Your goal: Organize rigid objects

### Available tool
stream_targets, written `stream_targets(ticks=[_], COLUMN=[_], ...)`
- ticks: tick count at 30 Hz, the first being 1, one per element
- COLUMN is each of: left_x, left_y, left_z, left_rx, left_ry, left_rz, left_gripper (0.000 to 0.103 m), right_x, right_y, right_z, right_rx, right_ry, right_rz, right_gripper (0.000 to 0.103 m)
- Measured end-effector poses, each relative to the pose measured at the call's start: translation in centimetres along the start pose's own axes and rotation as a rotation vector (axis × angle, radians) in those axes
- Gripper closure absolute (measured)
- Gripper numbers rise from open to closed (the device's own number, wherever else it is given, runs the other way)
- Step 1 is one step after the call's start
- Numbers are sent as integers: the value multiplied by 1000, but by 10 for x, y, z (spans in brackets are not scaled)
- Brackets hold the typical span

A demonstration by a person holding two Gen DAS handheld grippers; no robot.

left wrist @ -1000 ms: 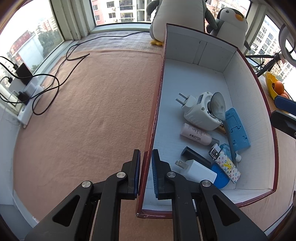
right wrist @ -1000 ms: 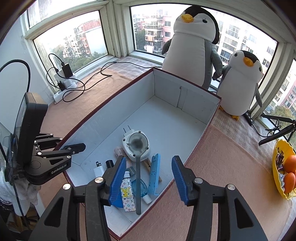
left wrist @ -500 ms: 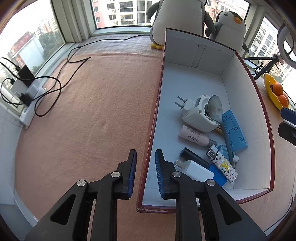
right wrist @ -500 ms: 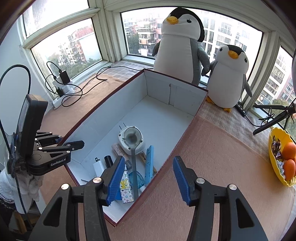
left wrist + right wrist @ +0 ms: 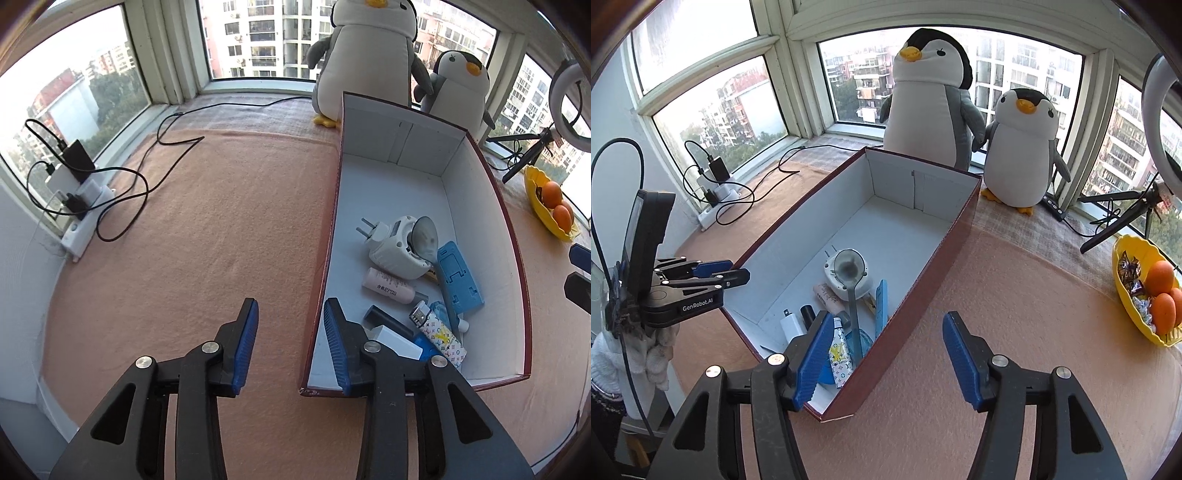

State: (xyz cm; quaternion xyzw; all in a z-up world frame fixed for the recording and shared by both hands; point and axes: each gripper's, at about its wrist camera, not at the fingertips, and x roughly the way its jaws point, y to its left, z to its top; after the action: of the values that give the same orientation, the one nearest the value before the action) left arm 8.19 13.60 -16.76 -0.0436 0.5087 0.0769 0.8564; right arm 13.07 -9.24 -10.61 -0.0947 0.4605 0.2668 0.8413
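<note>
The left tongs (image 5: 290, 341) are seen with their blue-padded jaws apart, having just been opening; the long wall of the dark-red cardboard box with a white inside (image 5: 484, 192) runs up between them, and neither pad is seen pressing on it. The right tongs (image 5: 886, 360) are held wider, their jaws likewise having just been opening, and the opposite long wall of the box passes between them without contact that can be made out.

Inside the box, at its near end, the rigid things are gathered: a white round plug-in device with two prongs (image 5: 393, 247), over which a grey long-handled spoon (image 5: 424, 236) is laid; a blue plastic phone stand (image 5: 458, 277) just beside it; a pale pink cylindrical bottle (image 5: 388, 288) lying on its side; a black cylindrical tube (image 5: 384, 319); a white square charger block (image 5: 397, 341); and a small white patterned pouch (image 5: 443, 339) near a blue round item that is partly hidden.

The box is set on a pink cloth-covered desk (image 5: 207, 240). Beyond its far end two plush penguins (image 5: 931, 103) are stood by the window. A yellow bowl with oranges (image 5: 1134, 284) is seen at the right, a white power strip with black cables (image 5: 83, 206) at the left.
</note>
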Motion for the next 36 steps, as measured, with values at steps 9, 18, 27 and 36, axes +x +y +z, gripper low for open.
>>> stream_targets(ticks=[9, 18, 27, 36], left_x=[-58, -110, -126, -134], left_y=[-10, -34, -51, -66], left_z=[-9, -28, -42, -43], left_rx=[-3, 19, 31, 62], left_ry=[-125, -222, -238, -262], left_rz=[-27, -50, -38, -38], left_gripper=[45, 31, 24, 22], right_x=[-38, -78, -99, -107], right_y=[4, 8, 9, 3], right_z=[-11, -26, -47, -52], right_rx=[36, 66, 82, 125], right_ry=[-86, -178, -210, -228], right_rz=[-22, -104, -187, -177], right_gripper=[35, 25, 21, 20])
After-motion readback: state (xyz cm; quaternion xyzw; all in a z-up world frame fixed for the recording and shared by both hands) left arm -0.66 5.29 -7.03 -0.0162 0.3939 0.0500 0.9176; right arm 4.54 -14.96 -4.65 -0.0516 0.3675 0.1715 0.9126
